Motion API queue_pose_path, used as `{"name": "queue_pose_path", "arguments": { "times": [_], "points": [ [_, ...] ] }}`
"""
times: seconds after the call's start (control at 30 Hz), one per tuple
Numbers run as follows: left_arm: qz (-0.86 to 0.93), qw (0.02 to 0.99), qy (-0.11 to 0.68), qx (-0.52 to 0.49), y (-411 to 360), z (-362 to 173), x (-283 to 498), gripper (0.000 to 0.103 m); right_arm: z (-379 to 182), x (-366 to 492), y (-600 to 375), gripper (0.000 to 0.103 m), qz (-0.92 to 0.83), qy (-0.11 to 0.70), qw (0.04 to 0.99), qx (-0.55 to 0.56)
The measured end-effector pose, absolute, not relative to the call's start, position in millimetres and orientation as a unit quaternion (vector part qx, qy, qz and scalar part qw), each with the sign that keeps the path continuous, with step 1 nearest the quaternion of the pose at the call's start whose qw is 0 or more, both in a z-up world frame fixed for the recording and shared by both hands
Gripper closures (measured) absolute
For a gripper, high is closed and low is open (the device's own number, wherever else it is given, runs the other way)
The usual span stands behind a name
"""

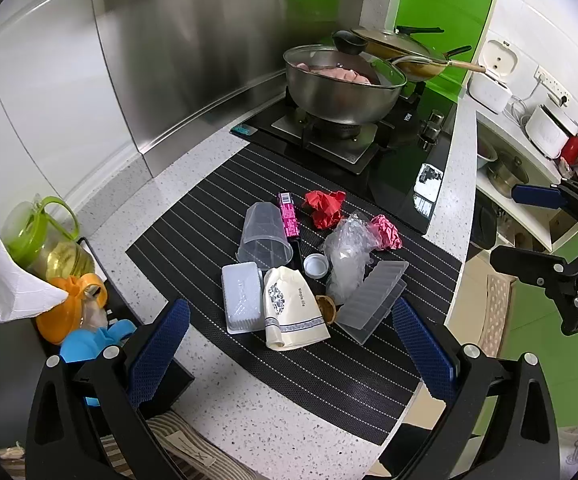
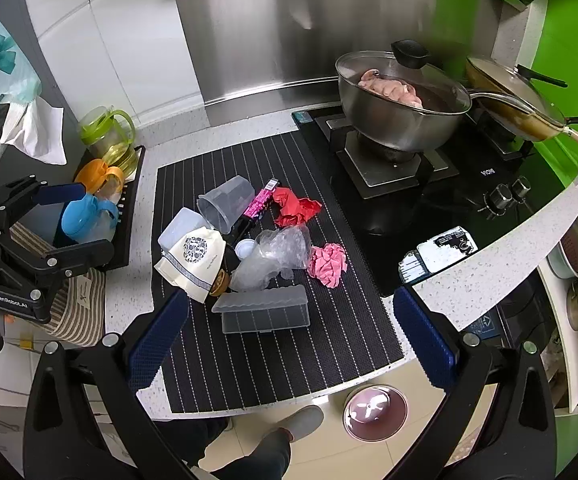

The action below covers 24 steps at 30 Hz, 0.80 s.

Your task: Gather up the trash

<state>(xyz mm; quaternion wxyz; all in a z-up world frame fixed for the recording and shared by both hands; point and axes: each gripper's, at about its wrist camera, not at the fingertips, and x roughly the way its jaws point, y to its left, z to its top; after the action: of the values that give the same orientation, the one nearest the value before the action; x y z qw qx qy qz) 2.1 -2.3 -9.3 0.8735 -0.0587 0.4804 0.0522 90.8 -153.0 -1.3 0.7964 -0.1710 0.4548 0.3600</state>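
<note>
Speckled white kitchen counter [image 1: 273, 424] with a black striped non-slip mat [image 2: 257, 360] laid on it, steel splashback behind, green wall panels beyond the black glass gas hob [image 2: 421, 208].

Left gripper [image 1: 291, 338]: jaws spread wide, nothing between the blue pads, held above the mat's near edge. Right gripper [image 2: 291, 334]: jaws likewise parted and empty, poised over the mat's front edge.

Trash sits in one loose cluster on the mat, just ahead of both sets of jaws:
- cream drawstring cloth pouch with blue print [image 1: 293, 312], closest to the left jaws, roughly centred between them
- translucent grey ridged plastic tray [image 2: 265, 310], straight ahead of the right jaws, nearest to them
- white rectangular plastic box [image 1: 242, 298], touching the pouch, toward the left finger
- clear plastic measuring cup on its side [image 1: 264, 238], beyond the box
- crumpled clear plastic film [image 2: 275, 256], beyond the grey tray
- small white bottle cap [image 1: 315, 265], beside the film
- crumpled pink paper [image 2: 328, 264] and crumpled red paper [image 2: 295, 206], farther out
- magenta slim carton [image 1: 288, 216], far side of the cluster

Beyond the cluster, a steel pot with a glass lid [image 2: 401, 100] stands on the hob burner. Below the right jaws, on the floor, a person's grey slipper [image 2: 299, 422] shows.
</note>
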Motion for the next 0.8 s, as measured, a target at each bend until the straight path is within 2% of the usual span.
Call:
{"name": "queue_pose_path", "arguments": {
  "times": [0.4,0.8],
  "points": [
    [0.054,0.872,0.483,-0.061,-3.5,-12.1,1.6,0.006,-10.5,94.9,-149.6,0.003,0.358,0.465,0.789,-0.184],
    [0.055,0.864,0.495,-0.072,-1.3,-22.9,5.7,0.006,-71.0,97.5,-127.4,0.003,0.373,0.479,0.745,-0.276]
  ]
}}
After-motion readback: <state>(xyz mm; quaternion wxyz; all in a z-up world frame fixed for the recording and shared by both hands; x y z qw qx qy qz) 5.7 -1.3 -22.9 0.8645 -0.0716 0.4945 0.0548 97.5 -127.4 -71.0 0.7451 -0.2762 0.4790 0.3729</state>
